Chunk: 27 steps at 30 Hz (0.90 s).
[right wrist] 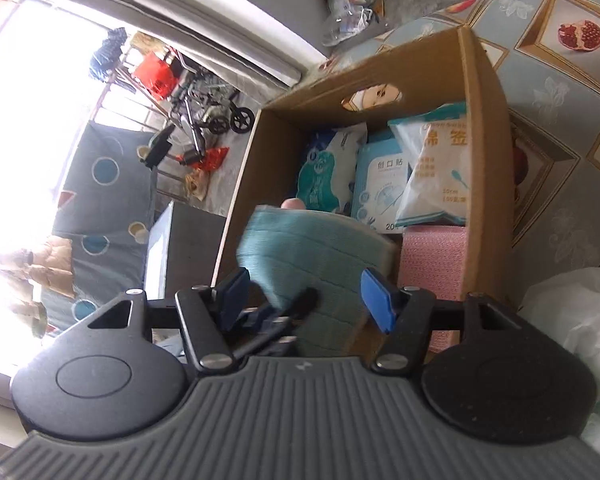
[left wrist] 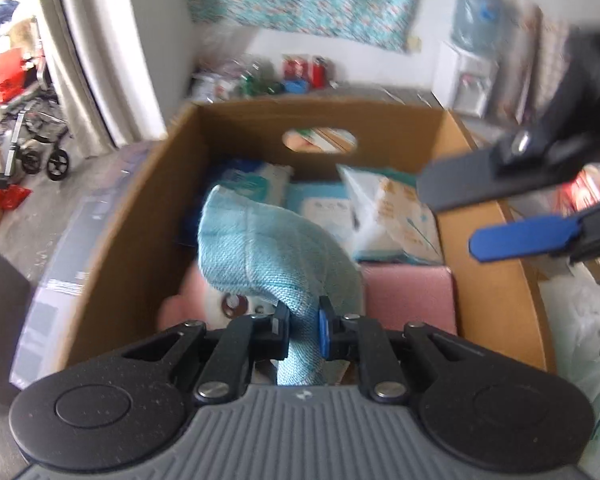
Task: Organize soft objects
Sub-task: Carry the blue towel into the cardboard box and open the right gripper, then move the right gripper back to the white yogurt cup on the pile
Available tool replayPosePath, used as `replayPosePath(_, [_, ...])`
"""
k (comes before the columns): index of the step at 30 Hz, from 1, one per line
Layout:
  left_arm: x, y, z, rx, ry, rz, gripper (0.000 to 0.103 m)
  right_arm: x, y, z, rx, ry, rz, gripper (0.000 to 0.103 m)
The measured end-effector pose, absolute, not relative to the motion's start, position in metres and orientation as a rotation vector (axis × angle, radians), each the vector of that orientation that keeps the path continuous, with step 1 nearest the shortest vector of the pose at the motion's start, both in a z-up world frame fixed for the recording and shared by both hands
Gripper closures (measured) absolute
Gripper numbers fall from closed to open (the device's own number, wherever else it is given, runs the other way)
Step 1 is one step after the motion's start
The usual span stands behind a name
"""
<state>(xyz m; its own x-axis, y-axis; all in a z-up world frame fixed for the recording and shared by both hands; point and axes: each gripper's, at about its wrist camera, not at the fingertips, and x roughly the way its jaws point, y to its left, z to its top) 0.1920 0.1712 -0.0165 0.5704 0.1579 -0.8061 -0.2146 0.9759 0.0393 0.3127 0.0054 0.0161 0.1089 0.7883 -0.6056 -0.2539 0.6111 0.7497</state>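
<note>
- Left gripper (left wrist: 303, 322), lower centre of the left wrist view: clamped on a light blue woven cloth (left wrist: 260, 252), pads pinching a bunched fold of it.
- Cloth rose from the pinch toward frame centre, folded end drooping up and left, over the open cardboard box (left wrist: 112, 240).
- Right gripper (right wrist: 302, 300), lower centre of the right wrist view: released, fingers spread wide, nothing pinched. Cloth (right wrist: 320, 252) seen through the gap ahead of the pads; contact with either pad: cannot tell.
- Same gripper also seen at the right edge of the left wrist view (left wrist: 456, 216), one black finger above one blue, parted, over the box's right wall.
- Left gripper's dark linkage visible low in the right wrist view, under the cloth, between the spread fingers.
- Box contents, upper part of the interior: green-and-white packet (right wrist: 330, 168) at left, pale blue plaster pack (right wrist: 380, 192) in the middle, white cotton-swab bag (right wrist: 436, 172) at right.
- Pink textured pad (right wrist: 434, 256) below the swab bag, against the right wall.
- Pink plush shape (left wrist: 188, 300) low left in the box, mostly under the cloth; blurred.
- Box stood on a fruit-print covering (right wrist: 560, 80), upper right.
- White plastic bag (right wrist: 580, 312) at the right edge, beside the box.
- Stroller (left wrist: 40, 148) at the left edge, out of the work area.
</note>
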Motion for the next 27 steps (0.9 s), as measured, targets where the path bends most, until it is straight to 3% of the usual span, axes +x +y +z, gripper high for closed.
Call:
replayPosePath(11, [0.223, 0.2, -0.062, -0.211, 1.124, 0.211, 0.089, 0.32, -0.027, -0.004, 0.609, 1.269, 0.79, 0.041])
replayPosePath(22, [0.223, 0.202, -0.064, -0.084, 1.166, 0.28, 0.088, 0.315, -0.022, 0.0, 0.591, 1.258, 0.822, 0.039])
replayPosePath(24, [0.225, 0.196, -0.065, -0.088, 1.16, 0.244, 0.085, 0.313, -0.022, 0.0, 0.59, 1.263, 0.822, 0.039])
replayPosePath(27, [0.22, 0.194, -0.058, -0.154, 1.141, 0.203, 0.068, 0.31, -0.027, 0.004, 0.587, 1.256, 0.819, 0.039])
